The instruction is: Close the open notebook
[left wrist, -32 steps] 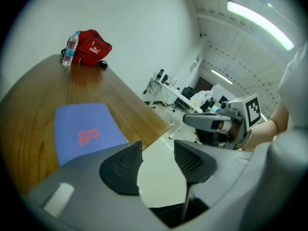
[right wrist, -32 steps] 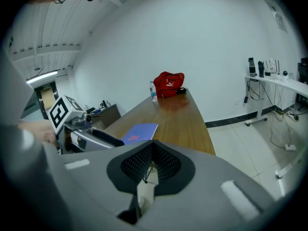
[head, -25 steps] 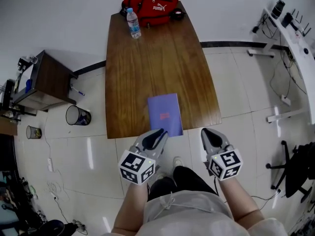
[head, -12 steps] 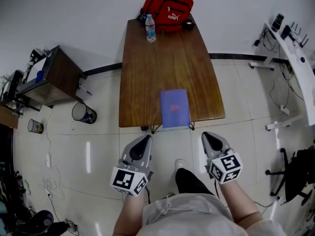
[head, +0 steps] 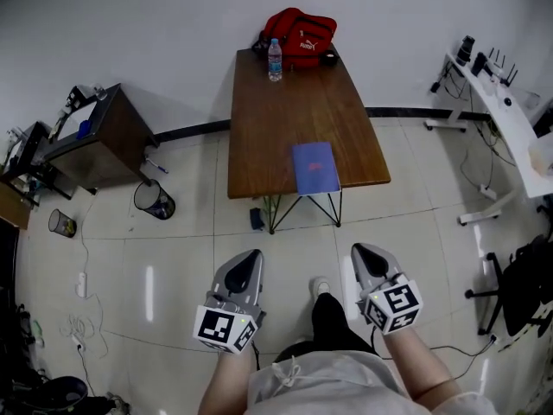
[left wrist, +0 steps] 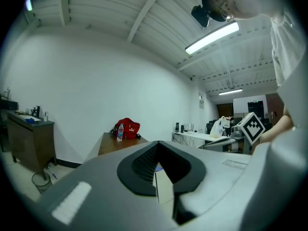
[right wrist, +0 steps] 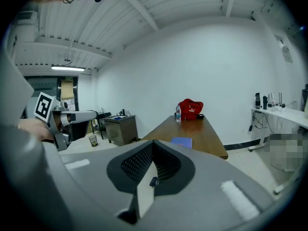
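The notebook point(head: 315, 168) lies closed, purple-blue cover up, at the near edge of the brown table point(head: 294, 102). It also shows in the right gripper view as a flat blue notebook point(right wrist: 182, 142) on the tabletop. My left gripper point(head: 249, 259) and right gripper point(head: 364, 253) hang over the floor tiles, well short of the table and apart from the notebook. Both are shut with nothing between the jaws. The left gripper point(left wrist: 158, 170) points level at the table, and the right gripper point(right wrist: 153, 172) points slightly down.
A red bag point(head: 300, 31) and a water bottle point(head: 275, 60) stand at the table's far end. A dark cabinet point(head: 104, 137) and a bin point(head: 155, 201) are at the left. A white desk point(head: 505, 119) and an office chair point(head: 527, 292) are at the right.
Both grippers have drawn back from the table's near edge to over the floor as the person stepped away. The notebook stays closed on the table.
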Action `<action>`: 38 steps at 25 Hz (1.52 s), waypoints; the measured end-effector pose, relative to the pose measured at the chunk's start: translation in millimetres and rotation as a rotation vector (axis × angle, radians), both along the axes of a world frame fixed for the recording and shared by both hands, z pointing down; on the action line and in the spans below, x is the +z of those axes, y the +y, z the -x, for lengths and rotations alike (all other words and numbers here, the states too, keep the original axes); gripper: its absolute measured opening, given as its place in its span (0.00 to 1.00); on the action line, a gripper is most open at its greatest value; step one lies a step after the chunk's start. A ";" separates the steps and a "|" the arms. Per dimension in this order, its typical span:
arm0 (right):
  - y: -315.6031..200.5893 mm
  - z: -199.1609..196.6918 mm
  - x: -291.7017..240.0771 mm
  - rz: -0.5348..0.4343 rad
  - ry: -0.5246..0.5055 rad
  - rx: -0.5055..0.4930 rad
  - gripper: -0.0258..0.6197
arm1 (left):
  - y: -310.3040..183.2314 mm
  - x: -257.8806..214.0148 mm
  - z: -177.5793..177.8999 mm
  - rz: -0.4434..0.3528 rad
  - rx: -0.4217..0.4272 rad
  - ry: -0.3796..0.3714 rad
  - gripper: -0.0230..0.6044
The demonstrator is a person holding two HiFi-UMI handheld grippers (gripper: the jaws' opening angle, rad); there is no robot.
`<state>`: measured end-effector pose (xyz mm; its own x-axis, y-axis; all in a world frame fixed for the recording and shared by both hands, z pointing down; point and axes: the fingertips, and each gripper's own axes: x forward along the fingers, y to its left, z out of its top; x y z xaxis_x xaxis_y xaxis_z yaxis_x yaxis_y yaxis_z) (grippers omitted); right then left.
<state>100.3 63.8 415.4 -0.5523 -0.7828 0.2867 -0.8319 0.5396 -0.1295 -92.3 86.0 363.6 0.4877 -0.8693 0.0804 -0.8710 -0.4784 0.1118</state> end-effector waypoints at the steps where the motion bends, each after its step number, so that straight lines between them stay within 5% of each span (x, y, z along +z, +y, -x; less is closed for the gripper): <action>1: 12.5 3.3 -4.2 -0.008 0.004 0.003 0.05 | 11.2 -3.3 2.7 -0.007 0.000 0.009 0.05; 13: 99.4 5.0 -33.5 -0.058 0.012 0.012 0.05 | 89.9 -23.4 -3.4 -0.051 0.014 -0.025 0.05; 38: 140.2 -47.6 -60.1 -0.146 -0.014 -0.103 0.05 | 130.7 -30.9 -98.7 -0.049 0.031 -0.046 0.05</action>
<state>148.0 204.0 355.2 -0.6348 -0.7547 0.1658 -0.7700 0.6357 -0.0545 6.4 216.6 332.7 0.5114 -0.8572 0.0611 -0.8593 -0.5093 0.0474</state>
